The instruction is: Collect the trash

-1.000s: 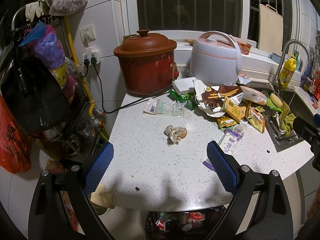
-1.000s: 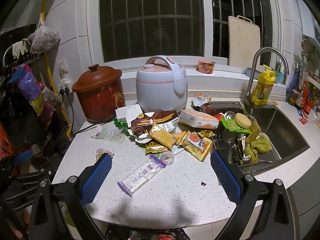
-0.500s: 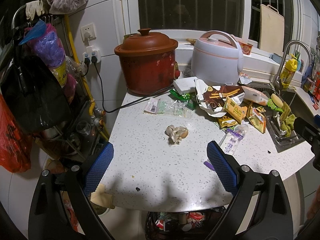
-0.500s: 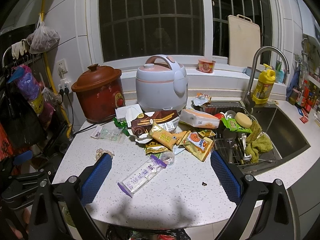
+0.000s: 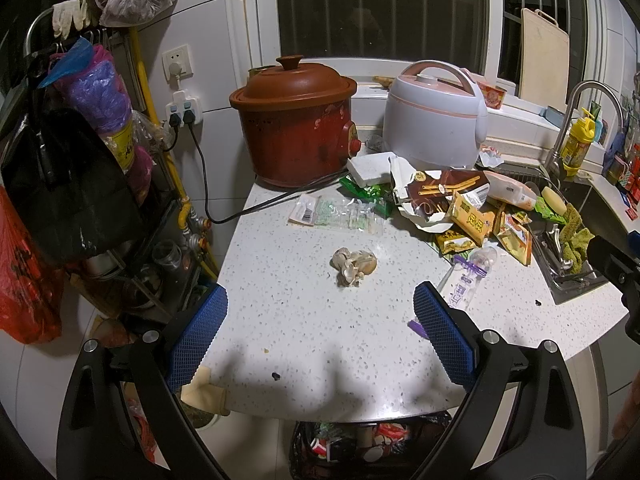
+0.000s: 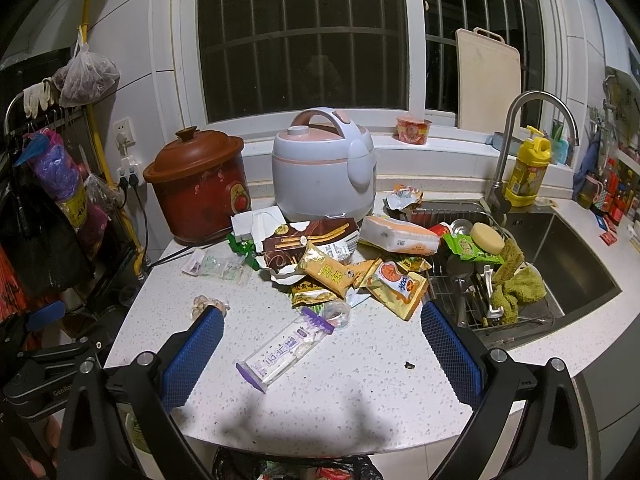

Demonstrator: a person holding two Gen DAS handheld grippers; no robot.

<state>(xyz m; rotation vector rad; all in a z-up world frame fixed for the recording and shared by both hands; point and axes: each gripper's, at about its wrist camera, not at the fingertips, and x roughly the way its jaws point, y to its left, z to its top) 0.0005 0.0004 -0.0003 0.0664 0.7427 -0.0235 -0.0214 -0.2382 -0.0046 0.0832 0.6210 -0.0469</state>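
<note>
White counter (image 5: 304, 320) is strewn with wrappers (image 6: 320, 272) mid-frame, backed by a red pot (image 5: 296, 124) and cooker (image 6: 324, 168); the bin (image 5: 360, 448) is seen bottom centre. Both left gripper (image 5: 320, 312) and right gripper (image 6: 320, 336) are held apart, empty.

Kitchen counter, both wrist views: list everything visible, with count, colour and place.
clay cooker: 1, red-brown, counter back left
rice cooker: 1, white-pink, beside the clay cooker
snack wrappers: a pile, yellow, brown, green, mid-counter
long clear packet: 1, purple ends, counter front
garlic skins: 1 clump, beige, counter centre
cutting board: 1, cream, window sill
faucet: 1, steel, over the sink
yellow bottle: 1, behind the sink
trash bin: 1, black-lined, below the counter edge
left tongs: open, blue pads
right tongs: open, blue pads
</note>
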